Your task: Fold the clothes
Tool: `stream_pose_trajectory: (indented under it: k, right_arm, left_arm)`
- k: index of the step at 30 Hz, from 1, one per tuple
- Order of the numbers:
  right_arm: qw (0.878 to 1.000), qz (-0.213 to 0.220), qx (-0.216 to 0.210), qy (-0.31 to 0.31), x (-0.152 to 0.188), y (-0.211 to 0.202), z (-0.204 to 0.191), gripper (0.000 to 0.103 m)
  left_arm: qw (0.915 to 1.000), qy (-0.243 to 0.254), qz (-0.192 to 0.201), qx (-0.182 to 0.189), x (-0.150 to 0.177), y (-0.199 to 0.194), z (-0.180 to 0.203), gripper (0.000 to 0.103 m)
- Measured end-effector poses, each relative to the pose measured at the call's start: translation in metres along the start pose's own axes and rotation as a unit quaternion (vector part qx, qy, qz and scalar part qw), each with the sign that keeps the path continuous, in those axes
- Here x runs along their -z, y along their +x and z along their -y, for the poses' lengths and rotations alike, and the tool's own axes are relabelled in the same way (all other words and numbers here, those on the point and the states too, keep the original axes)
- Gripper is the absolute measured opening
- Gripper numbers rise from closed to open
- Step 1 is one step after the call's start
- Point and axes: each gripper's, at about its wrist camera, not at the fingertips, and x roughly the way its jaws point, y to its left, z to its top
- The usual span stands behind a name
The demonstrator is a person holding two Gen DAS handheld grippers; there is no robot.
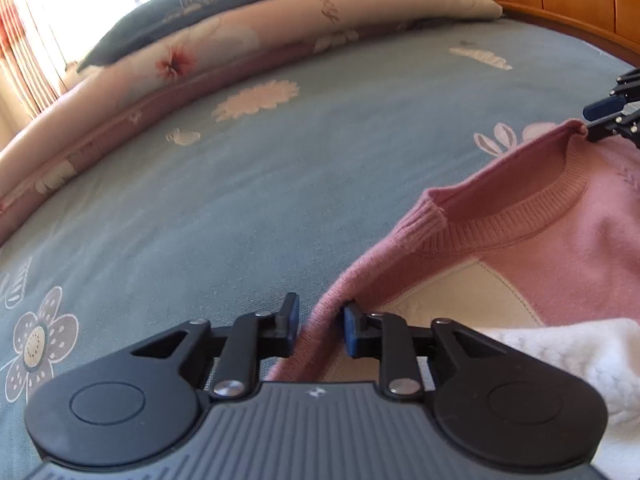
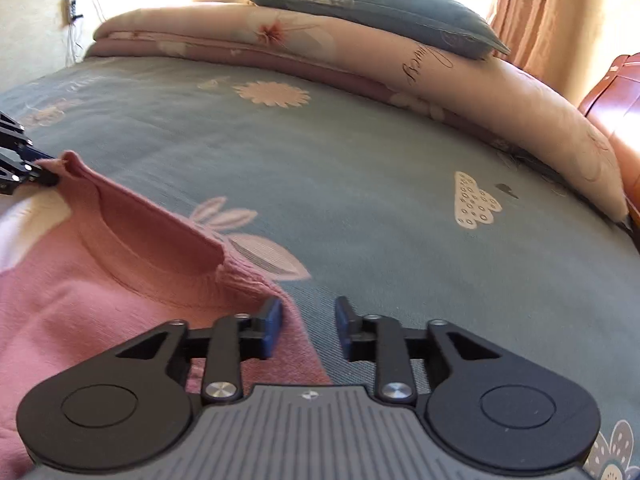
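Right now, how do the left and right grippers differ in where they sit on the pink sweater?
Left gripper has the pink sweater shoulder edge between its fingers; right gripper has its gap mostly over the bedsheet, with cloth only by one finger. Left gripper's jaws stand narrower than right gripper's. Shared: both open, neither pressing the cloth, one at each side of the neckline.

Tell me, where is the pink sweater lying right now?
The pink sweater lies on the blue flowered bedspread, low right in the left wrist view, its shoulders between the left gripper and right gripper.
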Motion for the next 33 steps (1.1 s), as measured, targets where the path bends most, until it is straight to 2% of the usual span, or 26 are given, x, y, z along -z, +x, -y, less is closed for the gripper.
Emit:
stream_pose_trajectory:
  k: [6, 9, 10, 13, 16, 19, 24, 29, 33]
  right_arm:
    - [0.999, 0.012, 0.013, 0.027, 0.000, -0.034, 0.003, 0.042]
    - [0.998, 0.011, 0.004, 0.055, -0.002, -0.063, 0.007, 0.042]
    - [0.998, 0.011, 0.004, 0.062, -0.002, -0.075, 0.006, 0.044]
    - [0.996, 0.003, -0.008, 0.085, 0.001, -0.110, 0.000, 0.047]
    - [0.996, -0.003, -0.024, 0.088, 0.011, -0.145, -0.017, 0.047]
    - [0.995, -0.013, -0.037, 0.096, 0.026, -0.176, -0.036, 0.049]
    - [0.990, -0.023, -0.065, 0.124, 0.048, -0.215, -0.068, 0.050]
    - [0.985, -0.017, -0.087, 0.151, 0.072, -0.242, -0.098, 0.055]
    - [0.978, -0.015, -0.103, 0.181, 0.097, -0.258, -0.116, 0.058]
  left_arm:
    - [0.9994, 0.034, 0.003, -0.004, 0.009, -0.043, 0.010, 0.048]
    - [0.9997, 0.025, 0.001, -0.003, 0.007, -0.074, 0.013, 0.050]
    - [0.9998, 0.021, -0.001, -0.004, 0.008, -0.084, 0.015, 0.055]
    - [0.9993, -0.012, -0.036, -0.002, 0.013, -0.111, 0.021, 0.062]
    - [0.9960, -0.058, -0.060, 0.033, 0.025, -0.136, 0.030, 0.063]
    - [0.9884, -0.102, -0.078, 0.080, 0.042, -0.162, 0.046, 0.064]
    - [0.9798, -0.139, -0.087, 0.115, 0.062, -0.198, 0.078, 0.068]
    - [0.9760, -0.166, -0.074, 0.120, 0.079, -0.224, 0.098, 0.072]
    - [0.9806, -0.150, -0.073, 0.103, 0.093, -0.236, 0.114, 0.072]
